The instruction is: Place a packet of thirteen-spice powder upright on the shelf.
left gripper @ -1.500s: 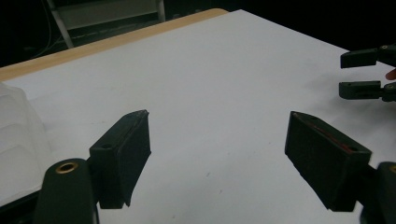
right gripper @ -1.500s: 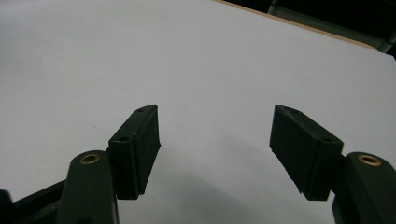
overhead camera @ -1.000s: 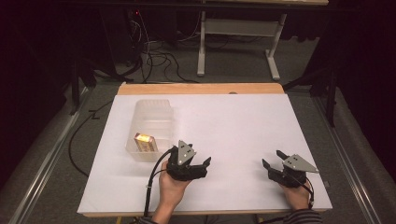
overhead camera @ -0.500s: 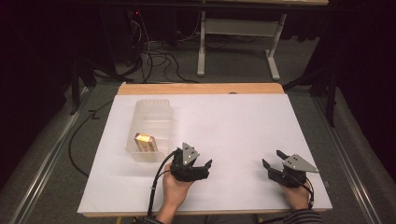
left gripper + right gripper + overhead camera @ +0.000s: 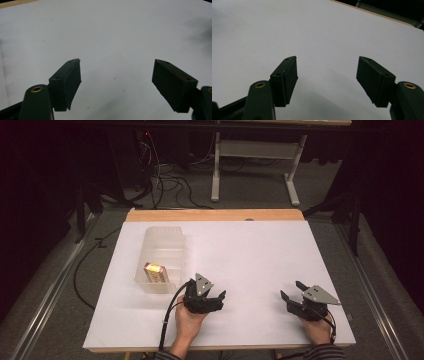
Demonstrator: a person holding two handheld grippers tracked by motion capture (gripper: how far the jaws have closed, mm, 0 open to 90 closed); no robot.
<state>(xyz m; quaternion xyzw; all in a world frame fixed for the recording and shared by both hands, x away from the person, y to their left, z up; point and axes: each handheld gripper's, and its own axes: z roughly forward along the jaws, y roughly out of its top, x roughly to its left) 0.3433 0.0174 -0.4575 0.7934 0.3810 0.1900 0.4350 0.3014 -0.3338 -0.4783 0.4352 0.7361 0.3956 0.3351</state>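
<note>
— How far along did it look?
— The small box (image 5: 154, 271) already lay inside the clear bin (image 5: 165, 239) on the worktop (image 5: 260, 250).
— And the claws?
— Left claw (image 5: 214, 296), just beside the bin, and right claw (image 5: 291, 291), well apart from it, both stood apart and empty; seemingly nothing was left.

One white table (image 5: 260, 255) carries everything. One clear plastic bin (image 5: 161, 257) stands near the table's left edge, and one small yellow box (image 5: 154, 270) lies inside it at its near end. Two grippers count along the table's near edge: one left gripper (image 5: 212, 297) and one right gripper (image 5: 292, 292). Two hands hold them, one each.
</note>
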